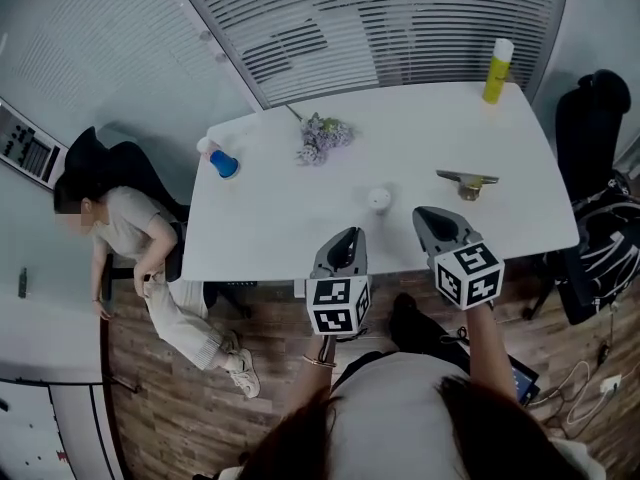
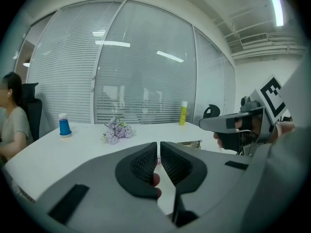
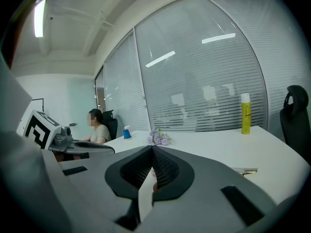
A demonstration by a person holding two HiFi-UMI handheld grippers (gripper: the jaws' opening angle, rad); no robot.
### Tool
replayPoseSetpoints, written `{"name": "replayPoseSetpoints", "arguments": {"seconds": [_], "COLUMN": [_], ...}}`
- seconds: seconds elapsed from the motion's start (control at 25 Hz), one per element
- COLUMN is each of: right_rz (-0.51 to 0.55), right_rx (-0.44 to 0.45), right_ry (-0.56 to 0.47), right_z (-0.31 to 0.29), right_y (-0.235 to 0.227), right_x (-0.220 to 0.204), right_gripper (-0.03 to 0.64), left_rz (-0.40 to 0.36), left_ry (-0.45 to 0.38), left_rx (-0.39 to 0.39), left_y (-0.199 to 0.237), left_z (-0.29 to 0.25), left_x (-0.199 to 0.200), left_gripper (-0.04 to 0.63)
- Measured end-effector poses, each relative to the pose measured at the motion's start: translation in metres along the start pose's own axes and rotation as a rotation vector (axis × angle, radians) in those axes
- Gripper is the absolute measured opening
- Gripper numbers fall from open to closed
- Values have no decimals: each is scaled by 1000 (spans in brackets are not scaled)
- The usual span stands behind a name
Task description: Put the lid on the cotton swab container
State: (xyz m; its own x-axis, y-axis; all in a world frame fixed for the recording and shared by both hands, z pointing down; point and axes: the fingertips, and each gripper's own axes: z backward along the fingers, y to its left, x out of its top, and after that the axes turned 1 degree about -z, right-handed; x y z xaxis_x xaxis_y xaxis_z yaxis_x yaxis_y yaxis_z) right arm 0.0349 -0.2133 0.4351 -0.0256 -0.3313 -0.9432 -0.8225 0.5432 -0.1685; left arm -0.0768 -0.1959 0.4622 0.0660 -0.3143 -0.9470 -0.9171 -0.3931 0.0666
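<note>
A small white round cotton swab container [image 1: 378, 199] stands on the white table [image 1: 300, 218], near its front edge. My left gripper [image 1: 349, 238] hovers over that edge, just short and left of the container, with its jaws shut and nothing between them. To the container's right my right gripper [image 1: 428, 216] is shut and empty too. In the left gripper view the jaws [image 2: 159, 152] meet with a hairline gap; in the right gripper view the jaws [image 3: 152, 152] touch. I cannot pick out the lid for certain.
A blue-and-white cup-like thing [image 1: 222, 163] lies at the table's left end and lilac flowers [image 1: 322, 136] at the back. A yellow bottle [image 1: 497, 70] stands far right, a metal object [image 1: 466, 181] right of my grippers. A person [image 1: 120, 233] sits left; a black chair [image 1: 590, 118] stands right.
</note>
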Motion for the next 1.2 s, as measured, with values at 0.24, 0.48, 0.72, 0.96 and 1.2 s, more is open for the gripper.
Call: {"name": "replayPoseSetpoints", "arguments": {"seconds": [0.24, 0.48, 0.72, 0.96, 1.2], "right_rz": [36, 68, 82, 59, 71], "right_rx": [-21, -23, -40, -43, -60], "right_ry": [-42, -121, -152, -195, -223], "right_z": [18, 39, 61, 86, 109], "right_y": [11, 23, 31, 38, 44], "right_x": [7, 20, 26, 30, 33], "right_gripper": [28, 28, 28, 28, 28], "left_rz": [-23, -29, -49, -61, -61], "left_ry": [-36, -100, -156, -177, -201], "left_rx": [-8, -18, -19, -16, -15], "left_y": [-2, -7, -14, -23, -34], "left_z": [22, 50, 73, 94, 112], "left_x": [14, 34, 51, 57, 61], "left_gripper": [26, 25, 25, 25, 25]}}
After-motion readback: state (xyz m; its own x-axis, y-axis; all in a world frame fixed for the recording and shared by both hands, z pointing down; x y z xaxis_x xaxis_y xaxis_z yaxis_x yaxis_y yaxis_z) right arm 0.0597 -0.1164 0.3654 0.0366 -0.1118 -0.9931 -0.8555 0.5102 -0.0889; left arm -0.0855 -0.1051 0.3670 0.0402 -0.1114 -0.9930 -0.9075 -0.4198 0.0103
